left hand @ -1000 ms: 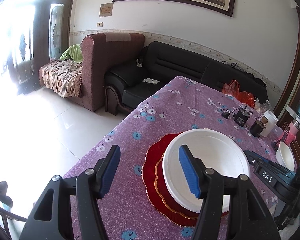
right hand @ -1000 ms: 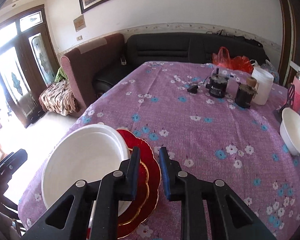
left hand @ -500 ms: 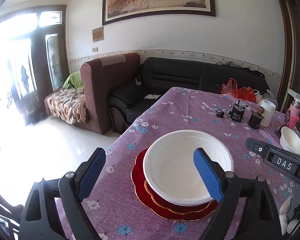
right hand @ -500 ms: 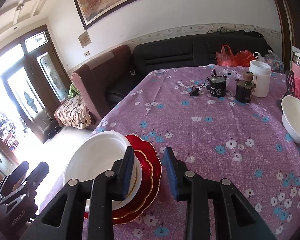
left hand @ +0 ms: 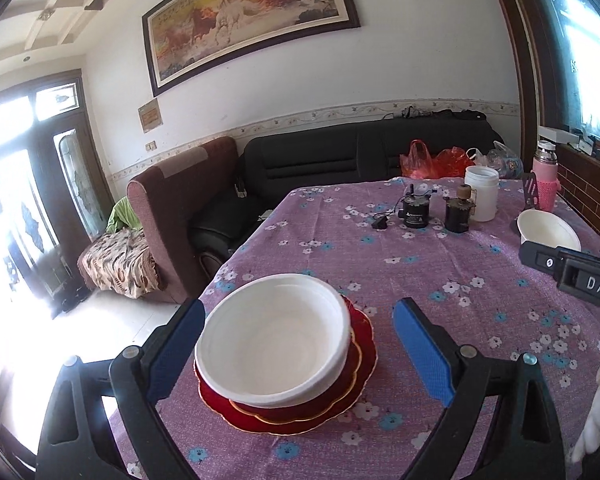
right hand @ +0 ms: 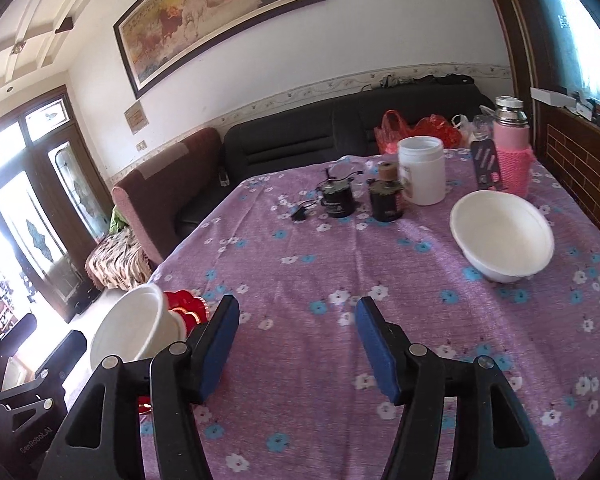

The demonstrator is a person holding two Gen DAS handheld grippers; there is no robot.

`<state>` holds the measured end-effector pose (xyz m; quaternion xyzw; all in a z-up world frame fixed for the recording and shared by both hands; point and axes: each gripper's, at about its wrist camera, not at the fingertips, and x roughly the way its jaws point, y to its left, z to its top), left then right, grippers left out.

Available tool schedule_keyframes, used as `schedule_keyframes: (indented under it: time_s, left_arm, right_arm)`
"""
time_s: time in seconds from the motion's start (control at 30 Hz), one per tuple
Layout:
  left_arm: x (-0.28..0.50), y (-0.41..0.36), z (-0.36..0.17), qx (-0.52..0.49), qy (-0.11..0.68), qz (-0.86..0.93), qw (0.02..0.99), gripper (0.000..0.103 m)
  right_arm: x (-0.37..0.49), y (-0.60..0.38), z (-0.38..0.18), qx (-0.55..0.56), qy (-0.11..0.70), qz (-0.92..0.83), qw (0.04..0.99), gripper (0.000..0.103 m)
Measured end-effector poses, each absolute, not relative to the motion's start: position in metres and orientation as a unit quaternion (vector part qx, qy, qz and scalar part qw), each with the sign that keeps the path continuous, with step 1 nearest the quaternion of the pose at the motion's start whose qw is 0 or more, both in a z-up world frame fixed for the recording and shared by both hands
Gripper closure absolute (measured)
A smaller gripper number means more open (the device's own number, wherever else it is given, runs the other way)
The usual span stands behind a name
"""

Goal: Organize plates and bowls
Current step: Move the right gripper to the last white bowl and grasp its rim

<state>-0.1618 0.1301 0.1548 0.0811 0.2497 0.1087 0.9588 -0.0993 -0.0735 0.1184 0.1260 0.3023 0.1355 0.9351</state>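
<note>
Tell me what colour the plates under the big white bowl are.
Dark red with gold scalloped rims; the red plates show best in the left wrist view.

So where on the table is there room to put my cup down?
The widest bare stretch of purple tablecloth lies between the stacked white bowl on red plates and the lone white bowl. The far end is crowded: white jar, two dark containers, pink flask.

Bowl (left hand: 274,336) on stacked plates (left hand: 356,364); second bowl (right hand: 502,236) far right
</note>
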Motion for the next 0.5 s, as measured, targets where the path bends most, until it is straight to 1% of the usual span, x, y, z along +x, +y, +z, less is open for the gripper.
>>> schedule_keyframes:
  time_s: [0.27, 0.5]
  left_arm:
    - [-0.144, 0.075, 0.154, 0.121, 0.251, 0.08, 0.957, 0.008]
    - [-0.123, 0.033, 0.147, 0.149, 0.259, 0.055, 0.953, 0.008]
  right_arm:
    - [-0.097, -0.175, 0.115, 0.163, 0.293, 0.06, 0.94, 0.036]
    - [-0.085, -0.236, 0.116, 0.183, 0.285, 0.012, 0.941, 0.036]
